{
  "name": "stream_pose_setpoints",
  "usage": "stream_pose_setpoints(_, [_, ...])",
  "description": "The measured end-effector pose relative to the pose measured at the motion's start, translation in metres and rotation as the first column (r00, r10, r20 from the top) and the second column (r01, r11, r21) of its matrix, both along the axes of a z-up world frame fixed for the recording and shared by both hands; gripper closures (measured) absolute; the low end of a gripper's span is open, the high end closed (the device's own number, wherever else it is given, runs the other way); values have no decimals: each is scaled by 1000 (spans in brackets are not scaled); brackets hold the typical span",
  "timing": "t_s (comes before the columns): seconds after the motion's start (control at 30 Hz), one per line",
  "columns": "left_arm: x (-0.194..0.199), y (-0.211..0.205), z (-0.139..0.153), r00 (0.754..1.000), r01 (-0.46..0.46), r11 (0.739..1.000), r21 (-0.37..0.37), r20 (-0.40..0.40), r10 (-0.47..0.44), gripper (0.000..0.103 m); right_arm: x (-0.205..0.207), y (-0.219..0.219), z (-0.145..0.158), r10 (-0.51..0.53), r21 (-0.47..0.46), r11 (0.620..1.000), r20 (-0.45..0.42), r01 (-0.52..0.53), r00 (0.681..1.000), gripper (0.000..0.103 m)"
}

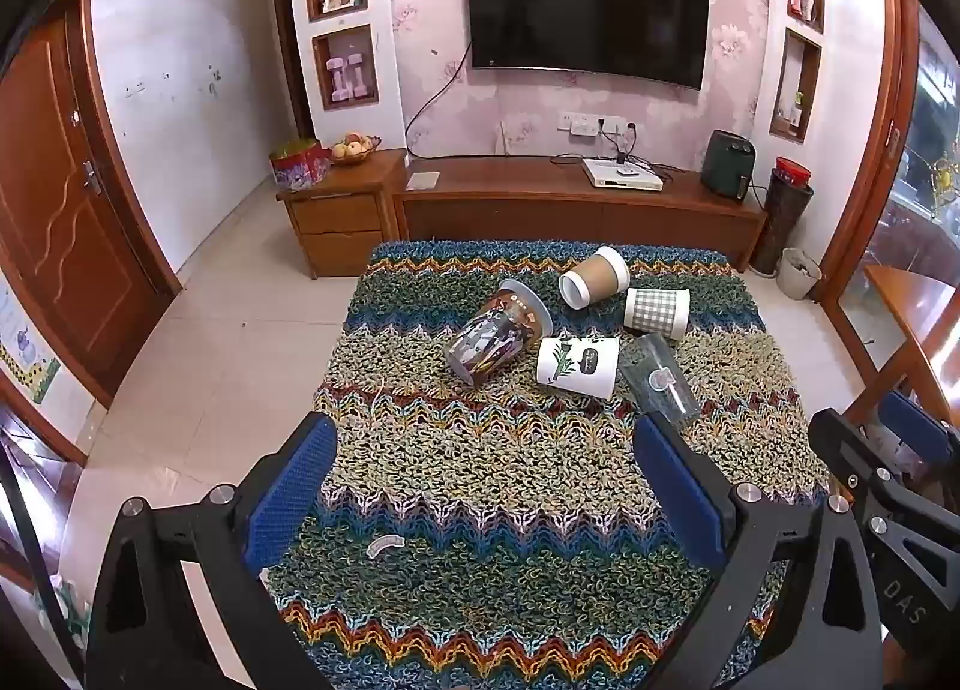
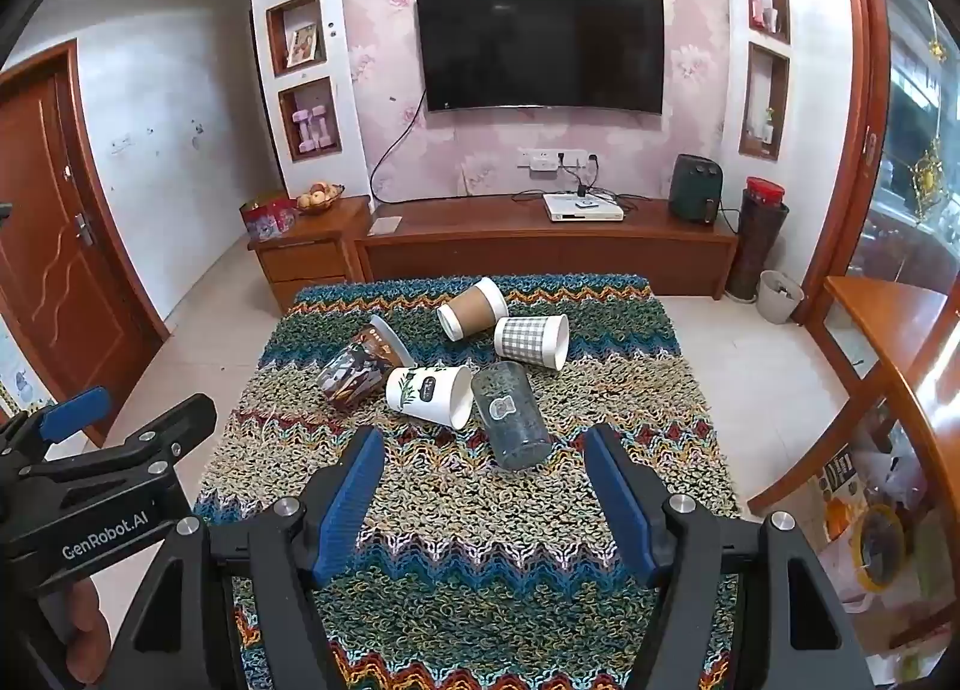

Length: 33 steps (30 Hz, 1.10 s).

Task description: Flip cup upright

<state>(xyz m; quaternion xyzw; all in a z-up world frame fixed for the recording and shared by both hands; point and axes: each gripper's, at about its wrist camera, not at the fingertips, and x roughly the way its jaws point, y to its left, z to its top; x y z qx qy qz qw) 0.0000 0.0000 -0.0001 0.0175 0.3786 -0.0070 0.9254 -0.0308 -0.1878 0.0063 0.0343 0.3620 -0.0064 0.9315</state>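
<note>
Five cups lie tipped on my knitted tablecloth (image 1: 480, 480): brown-sleeved cup (image 1: 594, 277), checked cup (image 1: 657, 313), leaf-print cup (image 1: 577, 366), dark printed cup (image 1: 497, 337), clear cup (image 2: 510, 417). My left gripper (image 1: 480, 486) and right gripper (image 2: 483, 495) both gape wide, empty.

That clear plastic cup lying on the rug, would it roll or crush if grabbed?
The clear plastic cup lies on its side, so a nudge would probably roll it, though the knitted cloth should slow it. It looks thin, empty and light; a hard squeeze might dent it.

I see five cups lying on their sides mid-frame: brown-sleeved cup (image 1: 594, 276), checked cup (image 1: 657, 312), dark printed cup (image 1: 495, 337), white leaf-print cup (image 1: 577, 366), clear cup (image 1: 658, 381), closely clustered.
</note>
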Motion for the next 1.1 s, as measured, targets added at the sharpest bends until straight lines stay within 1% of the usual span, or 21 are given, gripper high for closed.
stream_pose_setpoints(0.03, [0, 0, 0, 1000, 1, 1000, 1, -1, -1, 3, -1, 1, 0, 3, -14, 1000, 13, -3, 1000, 33])
stream_pose_setpoints(0.13, [0, 0, 0, 1000, 2, 1000, -2, -1, -2, 3, 0, 0, 0, 1, -5, 1000, 8, -1, 1000, 33])
stream_pose_setpoints(0.47, [0, -3, -2, 1000, 0, 1000, 1, 0, 0, 3, -1, -2, 2, 6, -15, 1000, 14, -5, 1000, 33])
stream_pose_setpoints(0.57, [0, -4, -2, 1000, 0, 1000, 0, -1, 0, 3, -1, -3, -2, 5, -21, 1000, 14, -4, 1000, 33])
stream_pose_setpoints(0.63, [0, -2, -2, 1000, -1, 1000, -3, -1, 1, 3, 5, 2, 3, 6, -28, 1000, 11, -5, 1000, 33])
stream_pose_setpoints(0.77, [3, -5, -3, 1000, 1, 1000, -5, -4, -1, 3, 5, 3, 6, 3, -34, 999, 15, -3, 1000, 33])
stream_pose_setpoints(1.1, [7, -6, -1, 1000, 5, 1000, -11, -4, -5, 3, 9, 3, 3, 1, -34, 999, 4, -1, 1000, 33])
